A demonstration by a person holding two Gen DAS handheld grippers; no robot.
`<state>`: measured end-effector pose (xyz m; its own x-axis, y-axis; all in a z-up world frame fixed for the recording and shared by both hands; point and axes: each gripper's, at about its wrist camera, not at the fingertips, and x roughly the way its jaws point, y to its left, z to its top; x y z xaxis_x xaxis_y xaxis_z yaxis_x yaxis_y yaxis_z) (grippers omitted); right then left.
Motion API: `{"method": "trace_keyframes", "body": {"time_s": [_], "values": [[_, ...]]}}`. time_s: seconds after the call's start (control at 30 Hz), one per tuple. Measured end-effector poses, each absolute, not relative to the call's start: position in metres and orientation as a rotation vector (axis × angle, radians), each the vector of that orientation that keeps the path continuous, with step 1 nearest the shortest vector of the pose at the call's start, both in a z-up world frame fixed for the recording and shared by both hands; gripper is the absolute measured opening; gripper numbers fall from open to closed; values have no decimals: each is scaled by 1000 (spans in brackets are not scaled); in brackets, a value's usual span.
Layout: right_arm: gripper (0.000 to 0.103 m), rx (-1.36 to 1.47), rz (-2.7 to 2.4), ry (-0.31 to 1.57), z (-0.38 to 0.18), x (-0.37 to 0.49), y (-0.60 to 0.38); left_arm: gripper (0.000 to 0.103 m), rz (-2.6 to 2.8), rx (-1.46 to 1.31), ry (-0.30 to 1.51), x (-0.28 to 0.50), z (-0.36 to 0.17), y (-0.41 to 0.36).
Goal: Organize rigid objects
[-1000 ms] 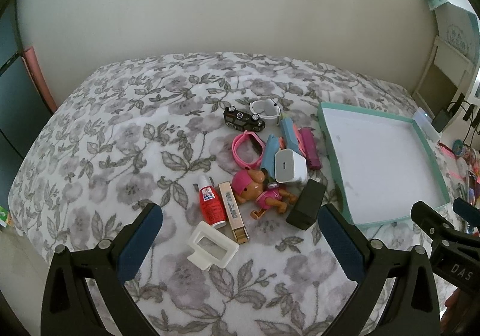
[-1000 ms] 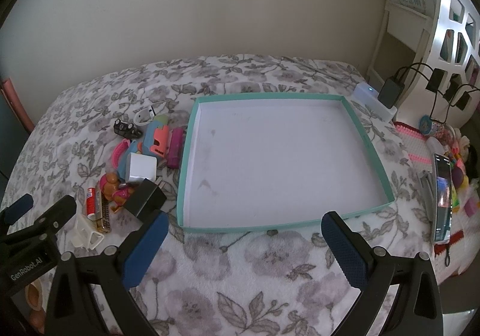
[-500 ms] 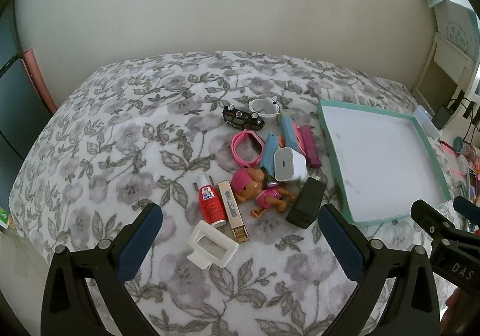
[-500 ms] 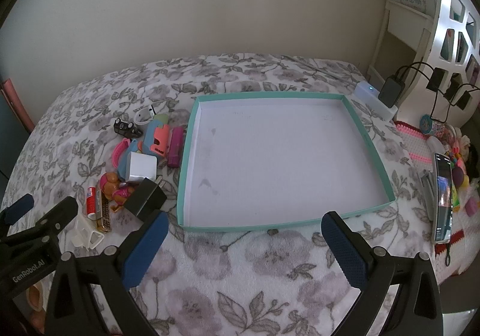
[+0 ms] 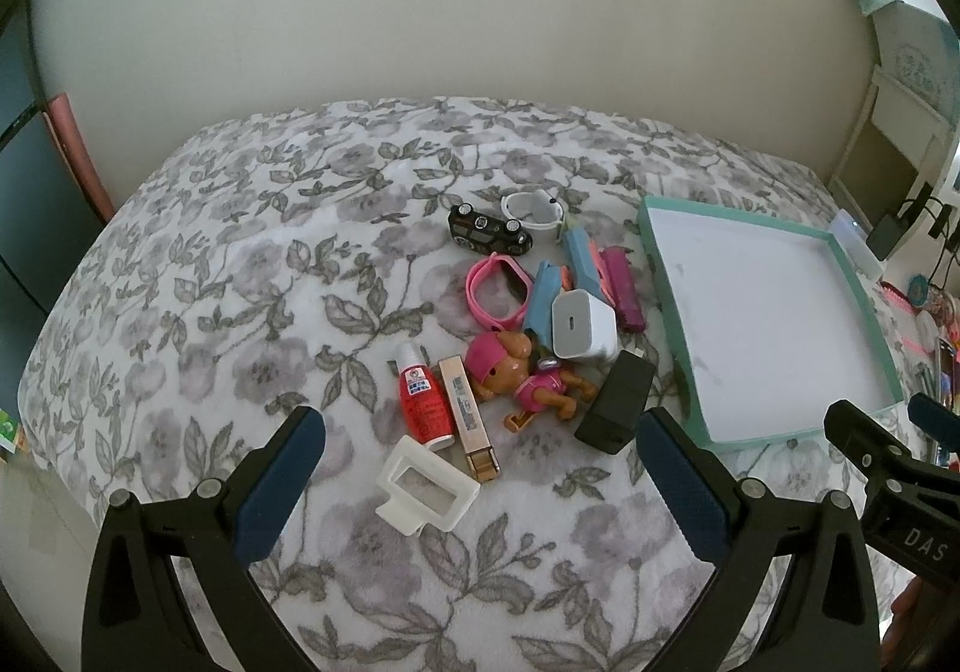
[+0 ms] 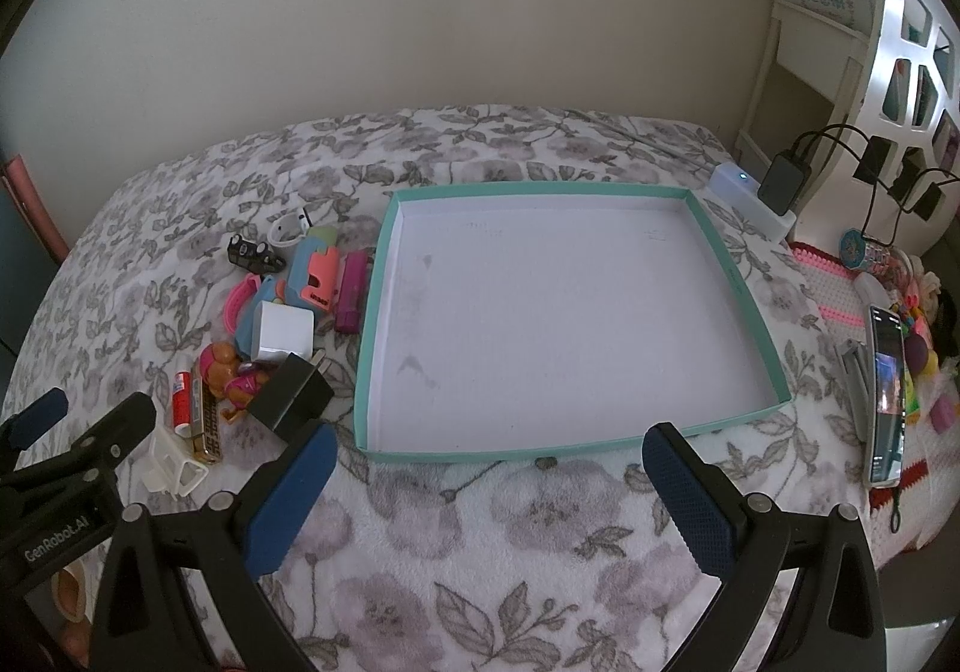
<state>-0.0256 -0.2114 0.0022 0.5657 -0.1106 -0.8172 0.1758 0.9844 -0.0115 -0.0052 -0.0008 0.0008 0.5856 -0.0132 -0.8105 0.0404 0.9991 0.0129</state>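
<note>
A pile of small objects lies on the floral bedspread: a white frame piece [image 5: 427,491], a red bottle [image 5: 422,405], a gold tube [image 5: 468,418], a toy dog [image 5: 521,372], a black adapter [image 5: 615,403], a white charger [image 5: 583,326], a pink band [image 5: 499,289] and a black toy car [image 5: 489,236]. An empty teal-rimmed tray [image 6: 739,276] sits to their right. My left gripper [image 5: 480,483] is open and empty, above the bed just short of the pile. My right gripper [image 6: 489,498] is open and empty, in front of the tray's near edge.
A phone [image 6: 887,397], small toys and a pink mat lie right of the tray. A white power strip [image 6: 750,195] with chargers sits at the back right by a white shelf. The wall runs behind the bed.
Both views have shifted only slightly; the objects and the tray lie where they were. Both grippers remain open.
</note>
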Motion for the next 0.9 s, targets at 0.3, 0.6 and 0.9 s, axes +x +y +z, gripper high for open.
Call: {"method": "trace_keyframes", "body": {"time_s": [0.3, 0.6, 0.9], "values": [[103, 73, -168, 957, 0, -26, -211, 103, -31, 29, 951, -4, -1, -2], [103, 71, -163, 963, -1, -27, -209, 103, -40, -17, 973, -1, -4, 3], [103, 101, -101, 955, 8, -24, -210, 103, -27, -49, 1011, 4, -13, 26]]}}
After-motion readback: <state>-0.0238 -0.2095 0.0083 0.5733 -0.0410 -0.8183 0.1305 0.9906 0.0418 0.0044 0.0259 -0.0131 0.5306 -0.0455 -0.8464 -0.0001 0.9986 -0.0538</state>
